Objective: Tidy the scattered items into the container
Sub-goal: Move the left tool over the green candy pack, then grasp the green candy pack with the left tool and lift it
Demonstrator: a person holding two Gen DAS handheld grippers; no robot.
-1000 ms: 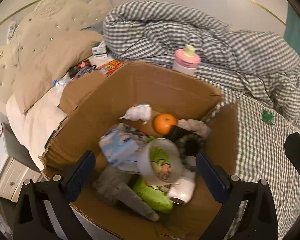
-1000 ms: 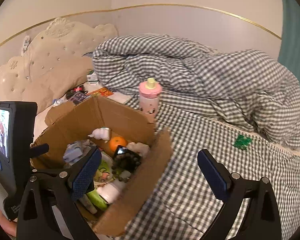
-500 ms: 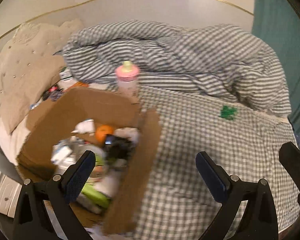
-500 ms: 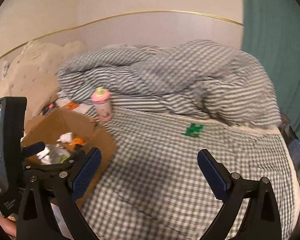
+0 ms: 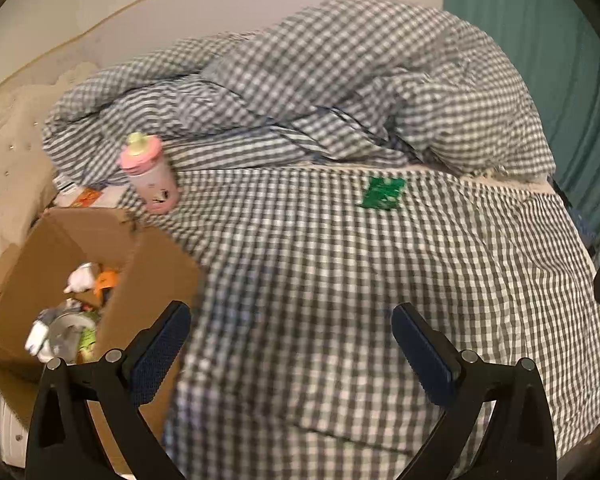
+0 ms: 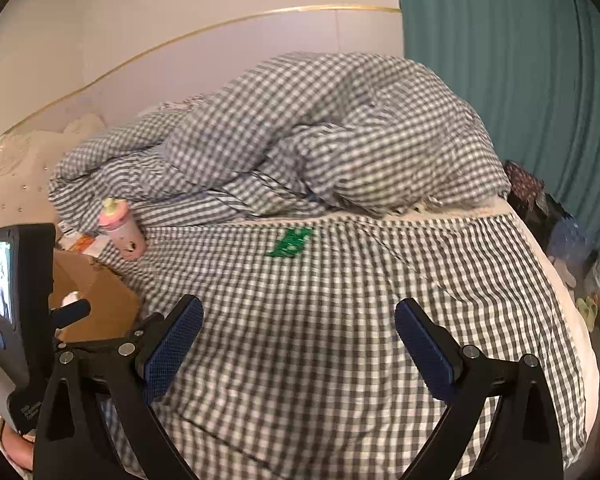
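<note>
Both empty and spread wide: left gripper point(image 5: 290, 340), right gripper point(image 6: 298, 334). Green packet point(image 6: 290, 242) flat on checked bed sheet point(image 6: 340, 360), far centre; pink bottle point(image 5: 150, 174) far left, beside cardboard box point(image 5: 152, 280). Approach packet low, pinch one edge, avoid gathering sheet.

Both cameras swing right, away from the box point(image 5: 60, 264). A second ago the left gripper point(image 5: 290, 344) hangs right over the box's clutter; now it's above bare checked sheet point(image 5: 340, 280), box off at the left edge. In the right view the box point(image 6: 96, 300) is nearly out of frame, and the green packet point(image 6: 290, 242) sits near centre.
</note>
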